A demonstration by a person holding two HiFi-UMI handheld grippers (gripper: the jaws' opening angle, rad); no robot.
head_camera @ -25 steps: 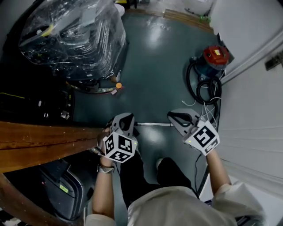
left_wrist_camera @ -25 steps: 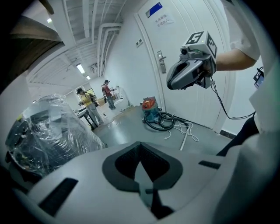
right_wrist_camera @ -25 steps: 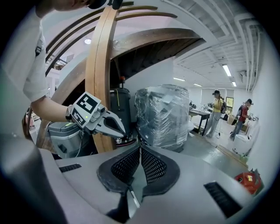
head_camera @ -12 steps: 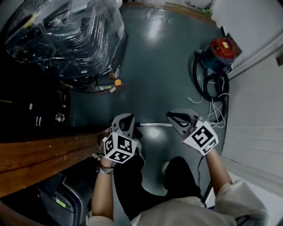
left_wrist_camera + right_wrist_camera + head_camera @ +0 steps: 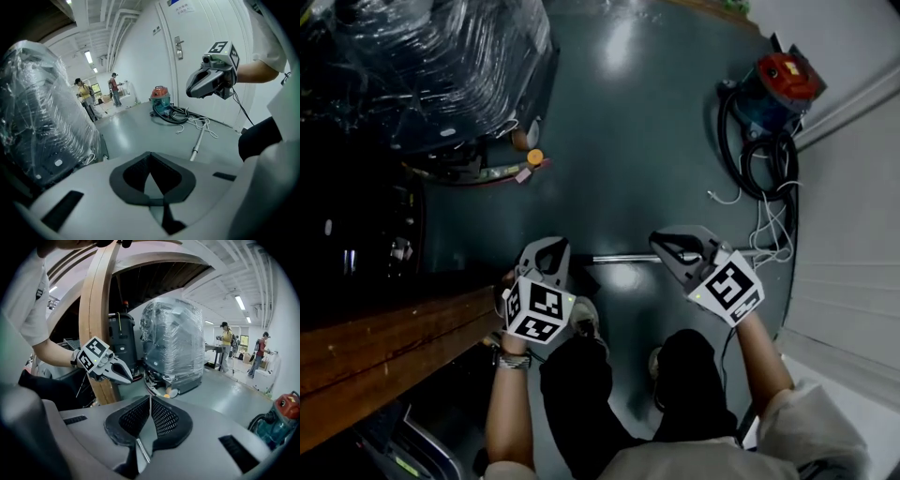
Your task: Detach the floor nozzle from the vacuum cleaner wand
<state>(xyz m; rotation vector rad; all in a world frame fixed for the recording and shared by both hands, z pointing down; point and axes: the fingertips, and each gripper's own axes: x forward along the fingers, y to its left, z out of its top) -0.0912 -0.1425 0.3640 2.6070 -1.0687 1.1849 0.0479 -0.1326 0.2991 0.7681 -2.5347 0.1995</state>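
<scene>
- L claw (image 5: 149, 158): jaws pressed together, nothing btwn them. Held in the air next to wooden beam (image 5: 384, 342).
- R claw (image 5: 150, 401): jaws pressed together, empty. Held in the air opposite L claw.
- Vacuum wand (image 5: 626, 259): metal tube lying flat on grey floor (image 5: 619, 141), btwn the two claws in head view. Neither claw touches it.
- Vacuum cleaner (image 5: 780, 86): red top, teal body, by the wall. Black hose (image 5: 750, 159) coiled beside it.
- Film-wrapped machine (image 5: 431, 56): far left.
- 2 persons (image 5: 84, 93): bkgd, far end of room.
</scene>
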